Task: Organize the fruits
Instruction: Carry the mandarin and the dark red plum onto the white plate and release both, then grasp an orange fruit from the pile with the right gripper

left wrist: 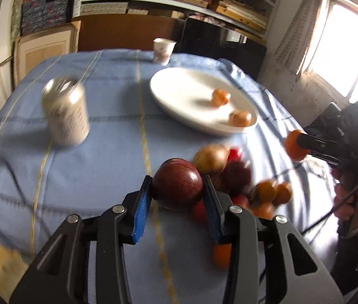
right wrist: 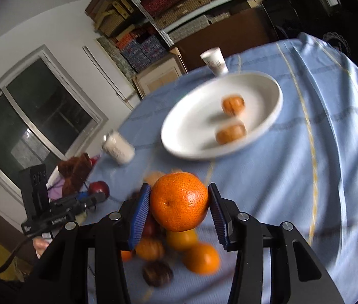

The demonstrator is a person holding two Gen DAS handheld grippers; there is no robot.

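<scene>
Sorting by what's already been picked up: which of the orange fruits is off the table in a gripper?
The large orange, clamped in the right gripper. The plate's two and the pile's rest on surfaces.

Blurred can [left wrist: 65, 112], fruit pile [left wrist: 242, 185]

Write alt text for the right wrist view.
The right gripper holds an orange between its blue pads above a pile of fruit on a blue tablecloth. Beyond, a white plate carries two small orange fruits.
</scene>
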